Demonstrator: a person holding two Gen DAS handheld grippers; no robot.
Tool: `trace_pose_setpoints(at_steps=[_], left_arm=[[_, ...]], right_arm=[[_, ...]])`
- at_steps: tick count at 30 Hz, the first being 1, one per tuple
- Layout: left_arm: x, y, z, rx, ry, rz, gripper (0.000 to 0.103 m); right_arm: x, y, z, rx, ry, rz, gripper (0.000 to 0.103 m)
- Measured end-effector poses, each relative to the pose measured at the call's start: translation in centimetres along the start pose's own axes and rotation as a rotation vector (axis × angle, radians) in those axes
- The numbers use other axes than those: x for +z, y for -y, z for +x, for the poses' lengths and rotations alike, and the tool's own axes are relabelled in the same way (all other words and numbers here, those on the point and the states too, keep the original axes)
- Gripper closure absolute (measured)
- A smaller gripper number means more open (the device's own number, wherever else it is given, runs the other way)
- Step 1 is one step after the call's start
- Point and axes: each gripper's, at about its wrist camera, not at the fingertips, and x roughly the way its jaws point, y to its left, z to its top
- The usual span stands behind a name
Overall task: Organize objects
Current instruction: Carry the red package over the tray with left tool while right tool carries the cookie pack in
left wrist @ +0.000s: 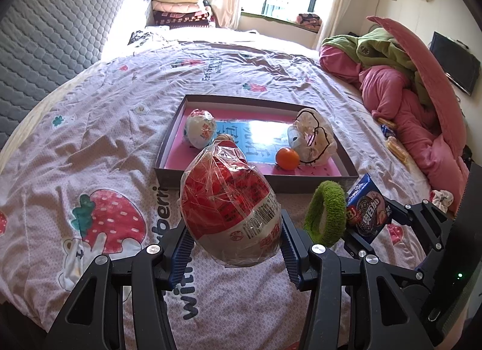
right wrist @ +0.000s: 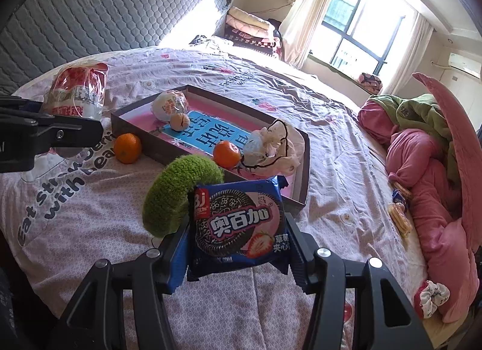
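While both claws hover above the bed (left wrist: 105, 127), each one has something pinched between its pads. The left claw (left wrist: 233, 244) grips a red-and-white wrapped packet (left wrist: 229, 199) by its lower end, the packet standing upright in crinkled clear film. The right claw (right wrist: 238, 247) squeezes a blue cookie packet (right wrist: 238, 226) across its width; a fuzzy green ring (right wrist: 177, 193) sits just at the packet's 10 o'clock, touching its upper left corner, though how it is carried cannot be told.

In the left wrist view, the shallow box (left wrist: 168, 145) with a pink and blue floor lies on the bedspread at 12 o'clock from the left claw. Inside it, a white wrapped packet (left wrist: 200, 131) and a small tan ball (left wrist: 224, 137) sit at the far left, an orange (left wrist: 287, 158) lies near the front wall, and a crumpled white bag with a black cord (left wrist: 314, 137) touches the orange at its 2 o'clock.

From the right wrist view, a second orange (right wrist: 128, 148) rests on the bedspread just outside the box's near-left wall, at 10 o'clock from the right claw. A pink and green heap of bedding (right wrist: 421, 151) lies at 3 o'clock, with biscuit packs (right wrist: 399, 214) beside it.
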Motion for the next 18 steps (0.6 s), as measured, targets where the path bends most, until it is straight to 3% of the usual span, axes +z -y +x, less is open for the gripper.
trace_pose_setpoints(at_steps=[18], left_arm=[[1.4,0.2,4.3,-0.013,0.009,0.034,0.049]], right_arm=[[2.4,0.3,4.3,0.036,-0.033,-0.031,0.047]])
